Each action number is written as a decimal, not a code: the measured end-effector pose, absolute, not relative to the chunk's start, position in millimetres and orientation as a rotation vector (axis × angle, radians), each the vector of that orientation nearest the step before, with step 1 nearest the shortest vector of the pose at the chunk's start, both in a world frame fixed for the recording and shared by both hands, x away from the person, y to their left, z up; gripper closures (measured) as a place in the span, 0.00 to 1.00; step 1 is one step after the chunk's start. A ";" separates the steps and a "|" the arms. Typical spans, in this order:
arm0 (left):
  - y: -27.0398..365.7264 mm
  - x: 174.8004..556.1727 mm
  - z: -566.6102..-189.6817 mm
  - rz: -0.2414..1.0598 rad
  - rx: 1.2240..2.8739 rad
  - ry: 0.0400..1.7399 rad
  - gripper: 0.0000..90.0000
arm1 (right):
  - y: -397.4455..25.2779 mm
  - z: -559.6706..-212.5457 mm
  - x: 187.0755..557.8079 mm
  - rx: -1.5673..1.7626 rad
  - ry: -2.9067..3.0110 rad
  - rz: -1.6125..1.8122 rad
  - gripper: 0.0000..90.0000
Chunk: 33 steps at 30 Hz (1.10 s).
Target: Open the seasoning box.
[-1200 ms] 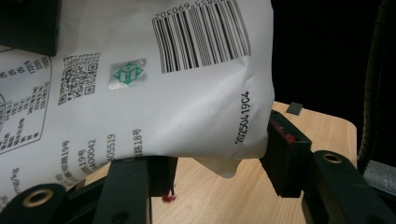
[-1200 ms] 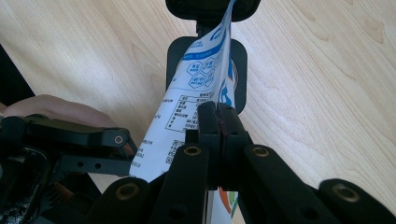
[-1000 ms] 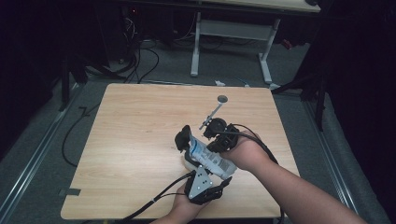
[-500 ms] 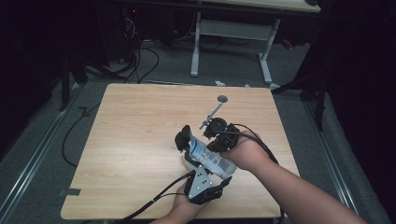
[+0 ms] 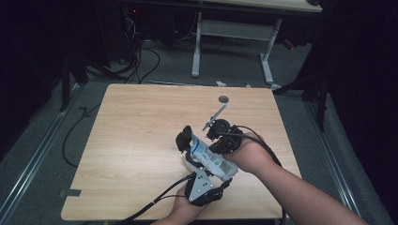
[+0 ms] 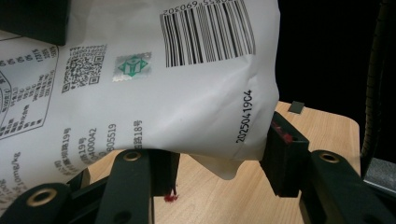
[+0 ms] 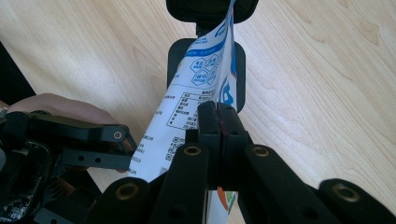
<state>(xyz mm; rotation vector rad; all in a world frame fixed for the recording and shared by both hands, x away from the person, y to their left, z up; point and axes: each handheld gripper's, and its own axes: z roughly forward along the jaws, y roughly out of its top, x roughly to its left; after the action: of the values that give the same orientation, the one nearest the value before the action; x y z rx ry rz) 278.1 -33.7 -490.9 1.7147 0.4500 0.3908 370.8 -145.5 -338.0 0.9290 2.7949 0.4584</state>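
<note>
A white and blue printed pouch [image 5: 212,160] hangs tilted above the wooden table [image 5: 136,136], held between both grippers. In the left gripper view the pouch [image 6: 163,88], barcode side showing, fills the space between the jaws of my left gripper [image 6: 219,163]; its lower corner creases against the right-hand pad. My left gripper [image 5: 186,140] comes up from the near edge. My right gripper [image 7: 217,119] is shut flat on the pouch's edge [image 7: 187,112]. From the right, my right gripper [image 5: 218,132] meets the pouch's upper side.
A thin metal tool with a round end [image 5: 217,112] lies on the table beyond the grippers. Cables trail off the near edge [image 5: 155,201]. A desk frame [image 5: 230,33] and floor cables stand behind the table. The left half of the tabletop is bare wood.
</note>
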 end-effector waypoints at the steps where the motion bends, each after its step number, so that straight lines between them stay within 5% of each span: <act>1: -33.6 278.0 -491.1 0.392 1.716 0.450 0.59 | -145.6 -338.2 370.8 0.930 2.795 0.460 1.00; 33: -34.4 279.5 -485.2 0.372 1.698 0.468 0.58 | -139.8 -340.3 375.5 0.917 2.795 0.435 1.00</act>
<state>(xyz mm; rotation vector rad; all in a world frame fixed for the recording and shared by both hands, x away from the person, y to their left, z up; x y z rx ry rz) 279.5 -34.4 -485.2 1.6978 0.4682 0.3719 375.5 -139.8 -340.3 0.9175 2.7946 0.4346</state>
